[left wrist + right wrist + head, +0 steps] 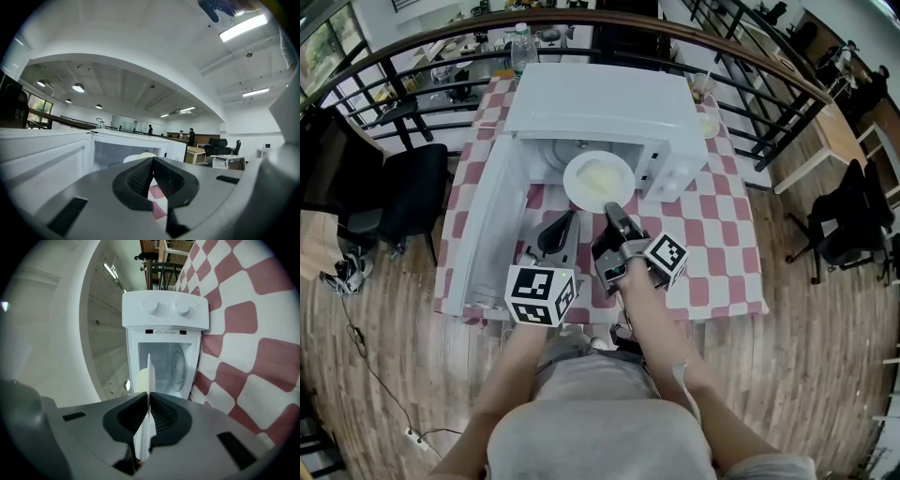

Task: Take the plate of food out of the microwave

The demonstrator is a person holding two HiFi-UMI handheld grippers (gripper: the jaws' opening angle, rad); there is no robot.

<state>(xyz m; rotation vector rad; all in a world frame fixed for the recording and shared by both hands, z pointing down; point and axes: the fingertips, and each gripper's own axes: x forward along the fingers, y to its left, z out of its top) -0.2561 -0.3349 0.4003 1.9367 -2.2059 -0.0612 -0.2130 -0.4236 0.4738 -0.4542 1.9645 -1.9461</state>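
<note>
Right fingers (165, 417) clamped tight on the near rim of the plate (598, 178), which shows edge-on between the pads. Right gripper (612, 209) reaches in from the near side. Pale food (602, 174) sits on top. Plate is at the mouth of the microwave (600, 103), far part in the cavity, near edge out over the checked cloth (722, 234). Door (483, 225) stands swung open on the left. Left gripper (562, 228) is just left of the right one, jaws together on nothing, clear of the plate.
</note>
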